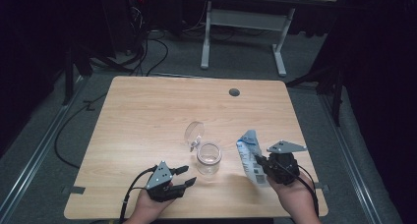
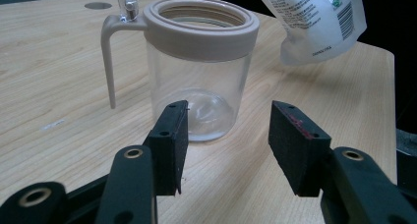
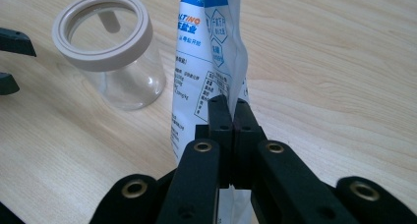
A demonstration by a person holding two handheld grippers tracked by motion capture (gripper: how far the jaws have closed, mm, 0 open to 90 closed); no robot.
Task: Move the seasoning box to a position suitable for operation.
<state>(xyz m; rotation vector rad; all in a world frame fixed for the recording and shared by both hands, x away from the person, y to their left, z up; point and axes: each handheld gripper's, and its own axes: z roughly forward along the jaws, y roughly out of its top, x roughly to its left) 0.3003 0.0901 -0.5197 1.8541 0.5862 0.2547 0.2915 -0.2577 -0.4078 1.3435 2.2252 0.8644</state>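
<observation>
One white pouch with blue print is hanging upright in the right tongs, whose jaws are pinching its edge shut, above the table near its right front corner. One clear jar with a beige collar and an open hinged lid is standing mid-table. The left tongs are gaping empty just before the jar. Their view is showing a barcode on the pouch; the high view is showing two hands.
</observation>
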